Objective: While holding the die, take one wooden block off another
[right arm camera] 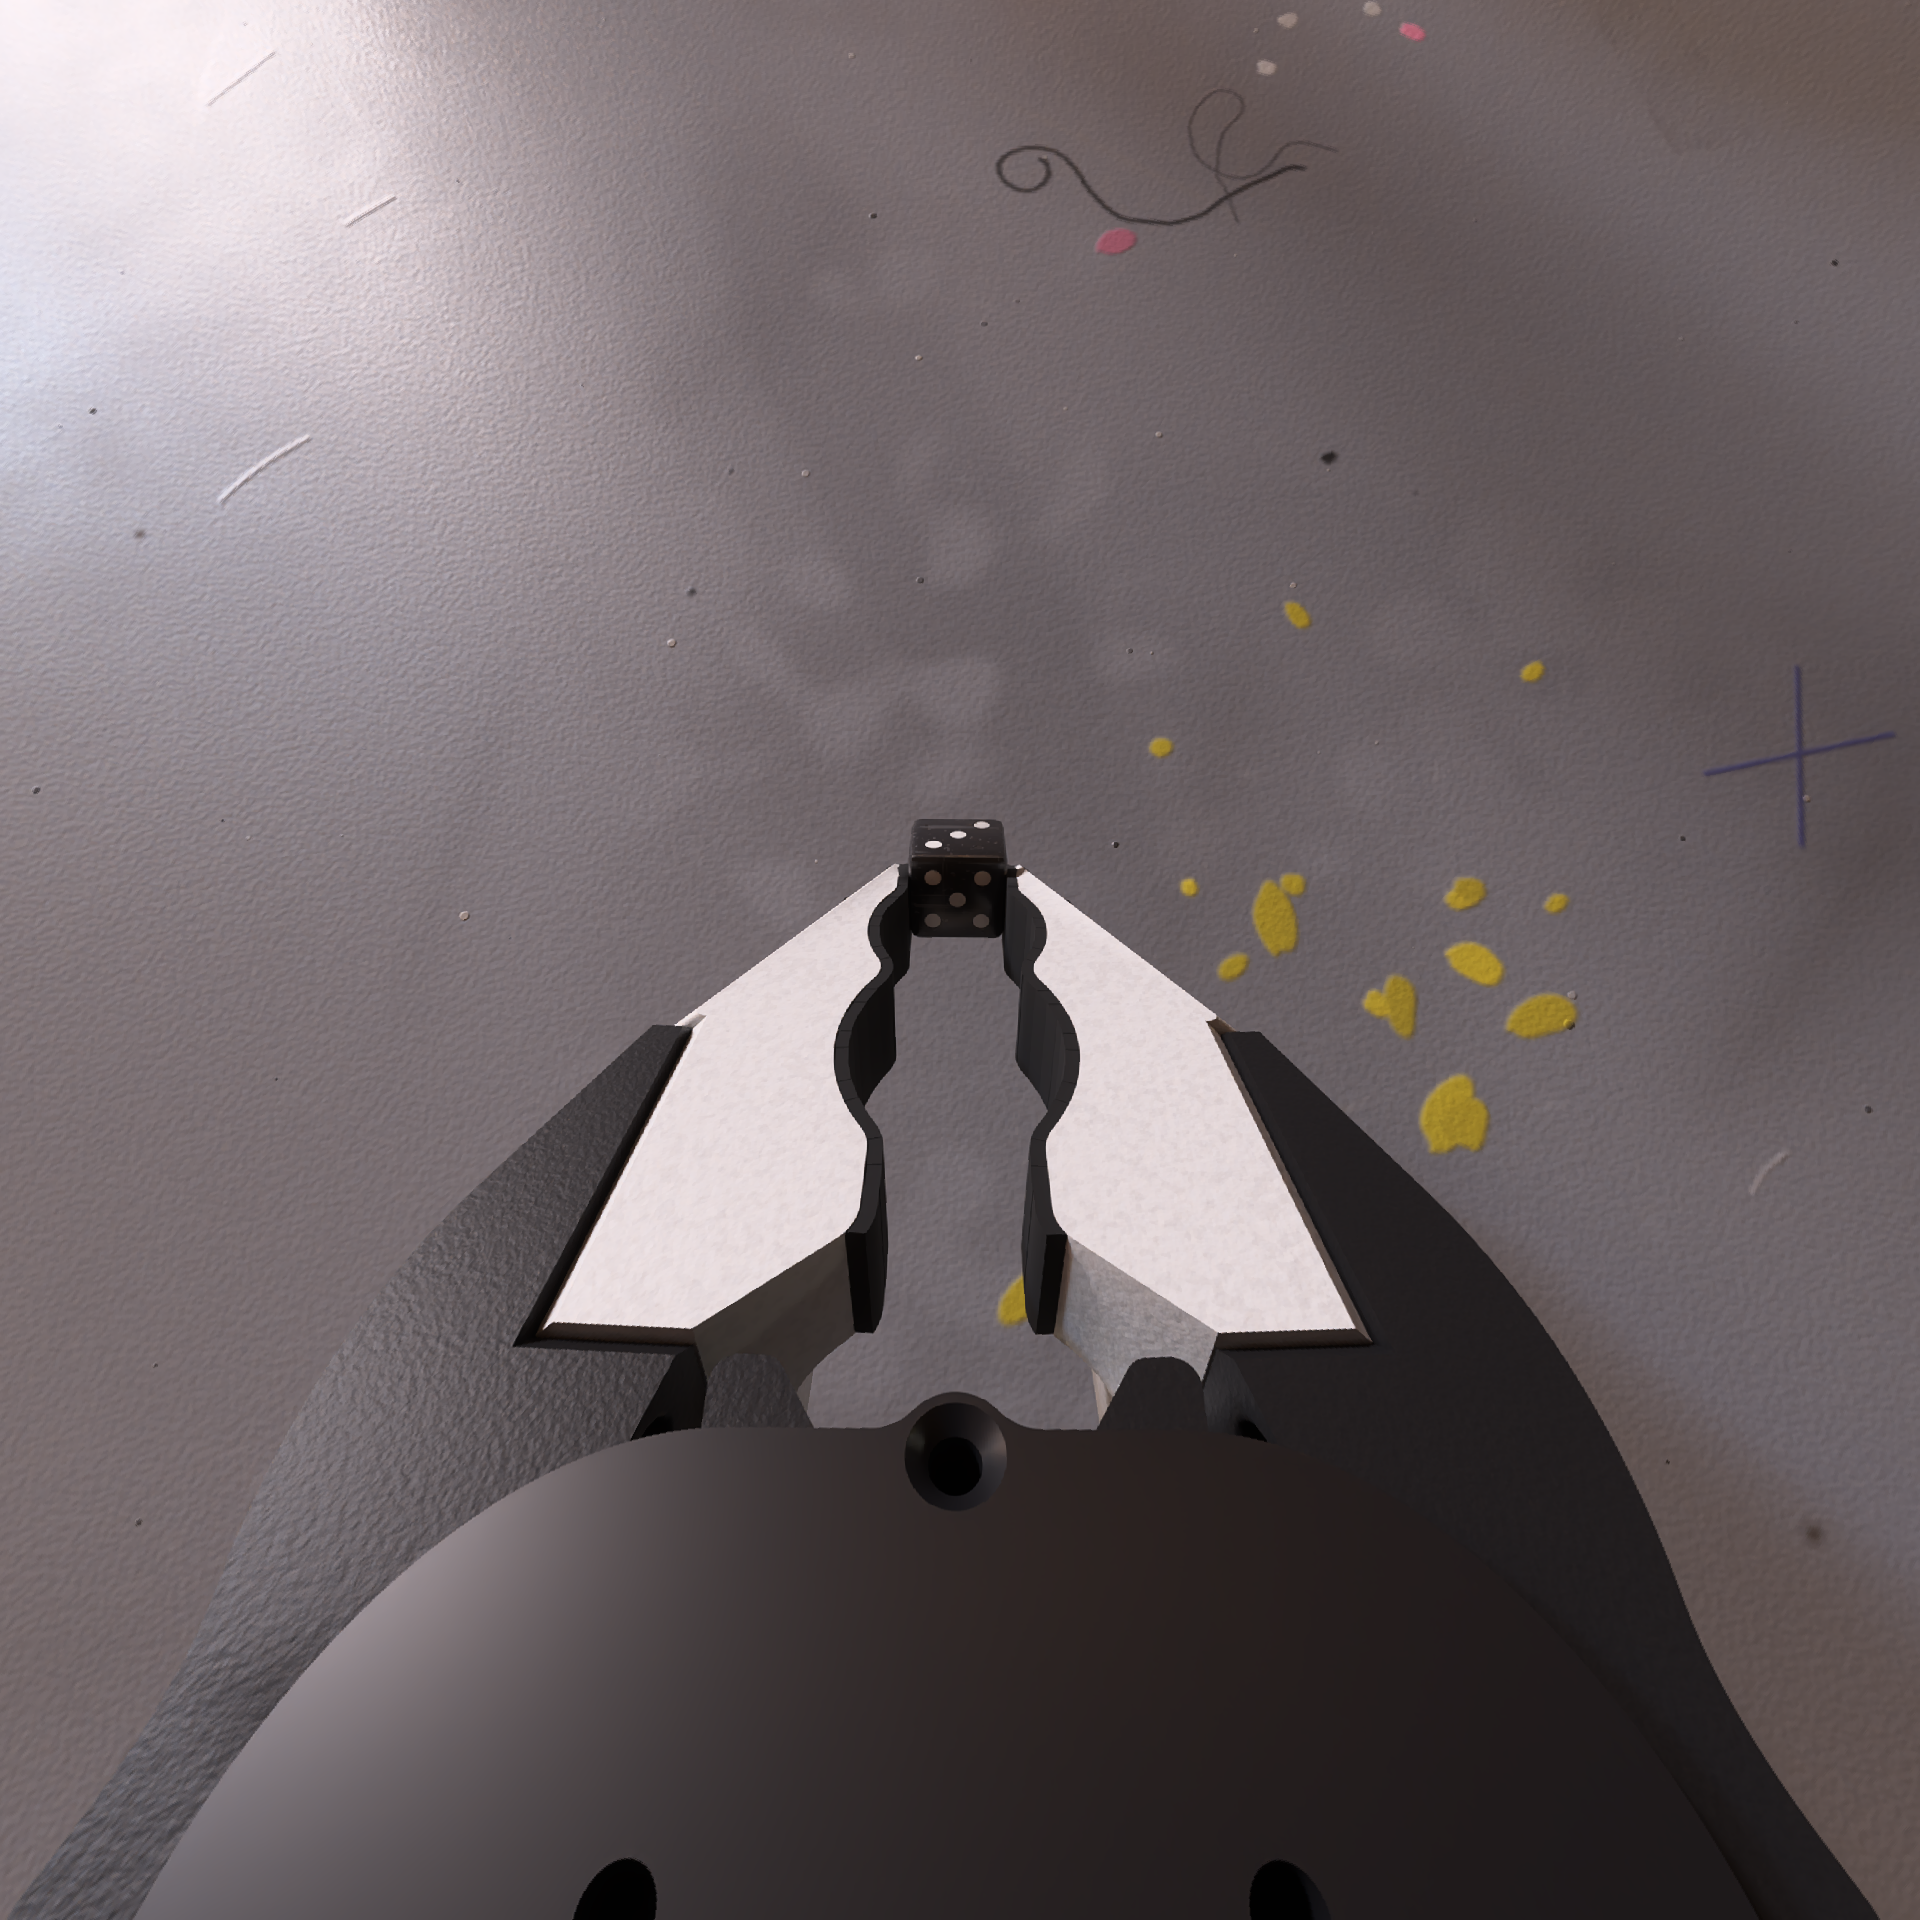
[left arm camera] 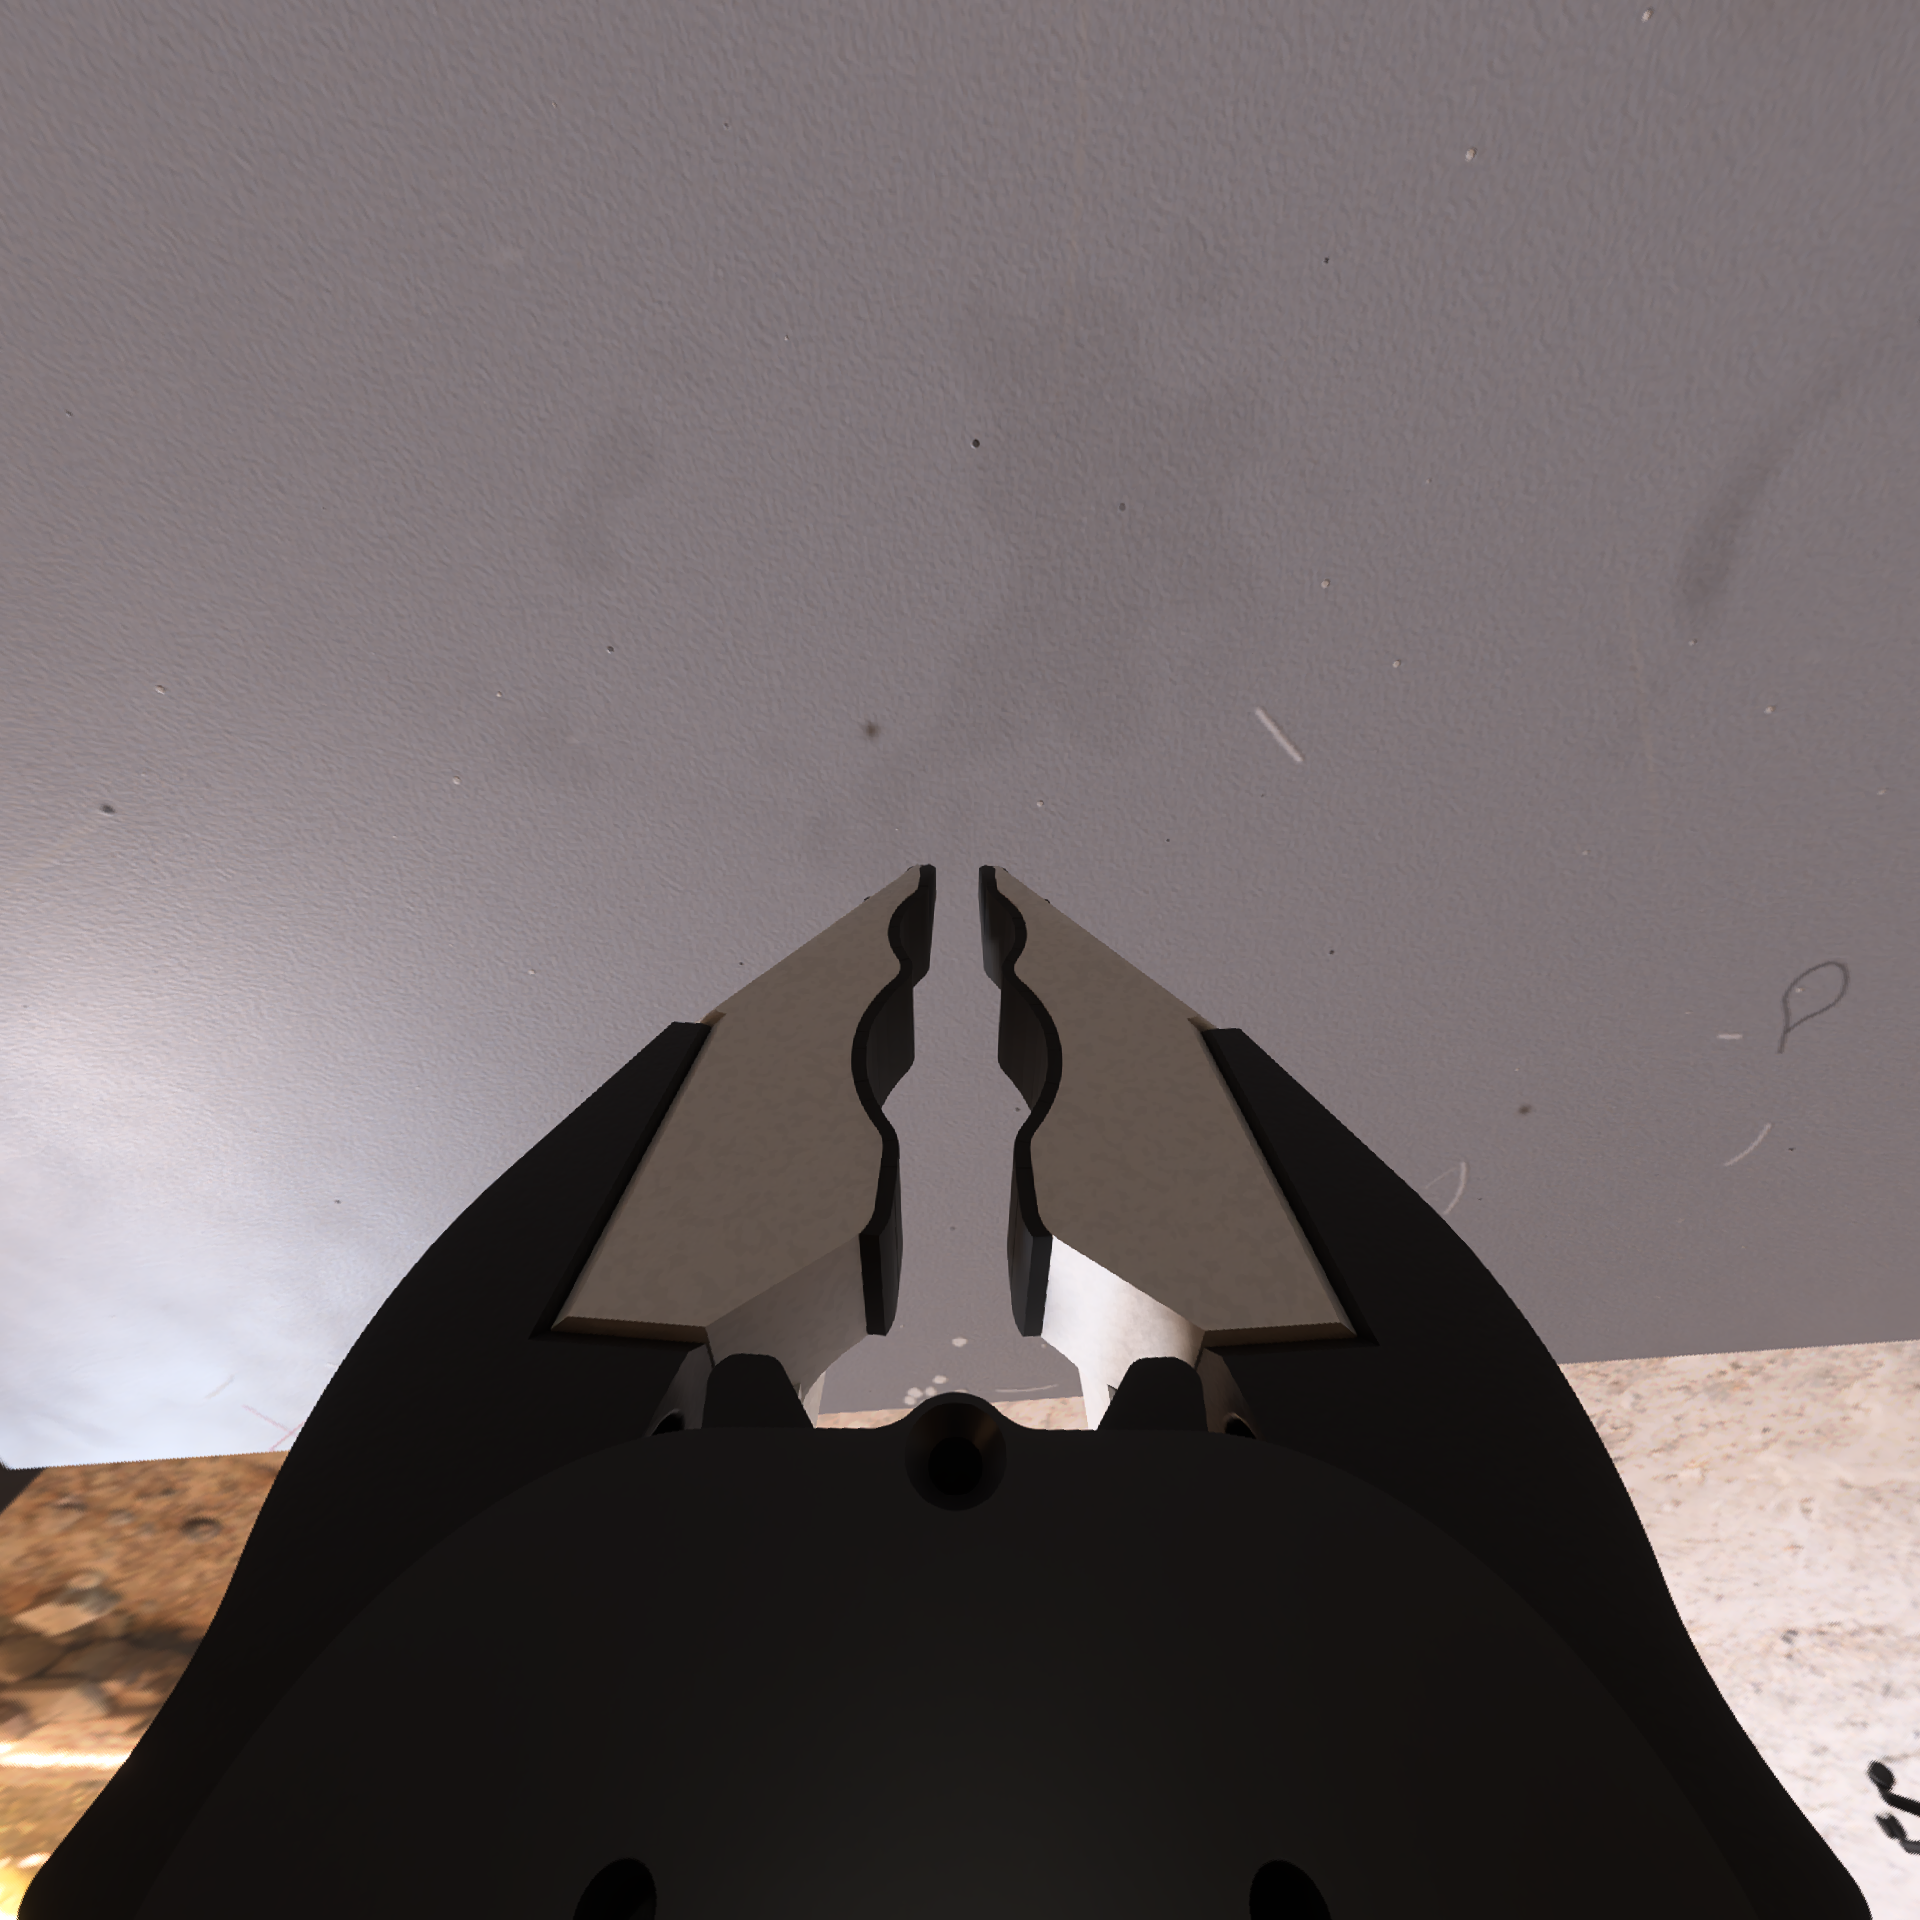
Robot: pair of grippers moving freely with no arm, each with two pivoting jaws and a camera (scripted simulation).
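In the right wrist view my right gripper [right arm camera: 957,883] is shut on a small black die [right arm camera: 957,878] with white pips, pinched between its fingertips above the grey table [right arm camera: 520,623]. In the left wrist view my left gripper [left arm camera: 957,873] is nearly closed and empty, with only a narrow gap between its tips, above bare grey table [left arm camera: 935,416]. No wooden block shows in either view.
Yellow paint spots [right arm camera: 1455,1112], a blue cross mark [right arm camera: 1801,753] and a dark scribble [right arm camera: 1153,171] mark the table in the right wrist view. In the left wrist view the table's near edge [left arm camera: 1558,1351] shows, with brown floor [left arm camera: 104,1621] and pale stone floor [left arm camera: 1714,1558] below.
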